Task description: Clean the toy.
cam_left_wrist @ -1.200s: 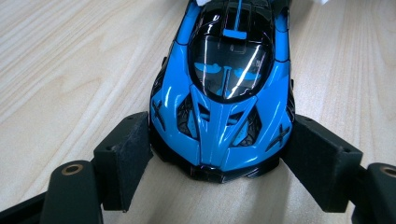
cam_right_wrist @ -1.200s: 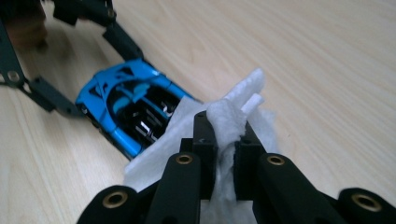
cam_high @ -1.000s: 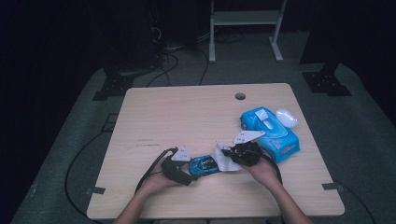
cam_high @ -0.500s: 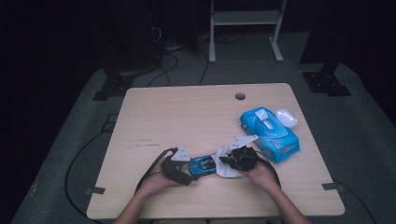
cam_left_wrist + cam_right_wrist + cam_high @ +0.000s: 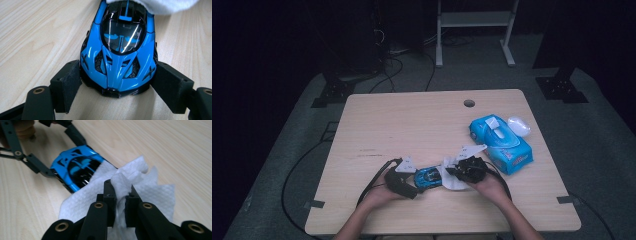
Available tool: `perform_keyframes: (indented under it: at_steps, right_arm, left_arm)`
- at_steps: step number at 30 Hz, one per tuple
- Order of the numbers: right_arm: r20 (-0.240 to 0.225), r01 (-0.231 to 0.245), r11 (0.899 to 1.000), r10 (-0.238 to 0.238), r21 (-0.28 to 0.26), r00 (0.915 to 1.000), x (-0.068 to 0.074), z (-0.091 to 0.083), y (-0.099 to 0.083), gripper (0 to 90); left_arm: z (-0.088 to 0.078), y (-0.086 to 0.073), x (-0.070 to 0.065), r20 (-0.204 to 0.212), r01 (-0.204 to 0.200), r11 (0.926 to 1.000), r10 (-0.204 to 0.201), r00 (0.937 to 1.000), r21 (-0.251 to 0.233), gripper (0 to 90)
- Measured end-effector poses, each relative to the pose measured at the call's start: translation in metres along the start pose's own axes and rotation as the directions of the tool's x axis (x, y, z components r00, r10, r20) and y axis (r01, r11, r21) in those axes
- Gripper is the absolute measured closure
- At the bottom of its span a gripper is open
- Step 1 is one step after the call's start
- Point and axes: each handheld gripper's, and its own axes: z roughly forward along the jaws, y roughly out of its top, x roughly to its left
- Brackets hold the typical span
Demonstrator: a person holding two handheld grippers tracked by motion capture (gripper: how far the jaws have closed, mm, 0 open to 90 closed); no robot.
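A blue and black toy car [image 5: 428, 176] [image 5: 119, 47] [image 5: 76, 167] stands on the wooden table [image 5: 422, 125] near its front edge. My left gripper [image 5: 412, 182] [image 5: 116, 82] is shut on the car's nose, one pad [image 5: 66, 82] pressed on each side. My right gripper [image 5: 453, 172] [image 5: 121, 195] is shut on a bunched white wipe [image 5: 449, 177] [image 5: 135, 187]. The wipe lies over the car's rear end, and its edge [image 5: 152, 6] covers the tail in the left gripper view.
A blue pack of wipes [image 5: 501, 142] lies to the right of my right hand, with a small white oval object [image 5: 518, 125] behind it. A round cable hole [image 5: 469, 103] is at the table's far side. Black cables trail off the left front edge.
My right gripper has shifted left with the wipe, from beside the car onto its rear. The left gripper and the car have stayed where they were.
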Motion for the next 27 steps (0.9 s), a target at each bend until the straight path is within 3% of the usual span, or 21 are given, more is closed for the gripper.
perform_keyframes:
  at_steps: [4, 11, 17, 23, 27]
  right_arm:
    - [0.016, -0.035, 0.999, 0.035, -0.014, 0.9993, -0.009, -0.006, -0.004, 82.6]
    - [0.026, 0.035, 0.999, -0.035, -0.004, 0.9990, 0.011, 0.005, -0.002, 82.6]
    - [-0.004, -0.011, 1.000, 0.011, -0.004, 0.9999, 0.001, 0.002, -0.005, 82.8]
    - [-0.008, -0.025, 0.999, 0.024, -0.021, 0.9997, 0.001, 0.002, -0.008, 82.8]
    - [0.005, -0.014, 0.999, 0.014, -0.033, 0.9999, 0.004, 0.002, -0.011, 82.9]
  left_arm:
    - [0.000, 0.000, 0.000, -0.001, 0.000, 1.0000, 0.000, 1.0000, 0.003, 24.7]
    - [0.000, 0.000, 0.000, -0.003, -0.002, 1.0000, 0.002, 1.0000, 0.005, 24.3]
    - [0.000, 0.001, 0.000, -0.002, 0.001, 0.9999, -0.001, 1.0000, 0.012, 24.6]
    - [-0.001, 0.003, 0.002, 0.012, 0.022, 0.9995, -0.023, 0.9997, 0.022, 24.1]
    - [-0.004, 0.002, 0.006, 0.060, 0.078, 0.9970, -0.078, 0.9952, 0.006, 23.3]
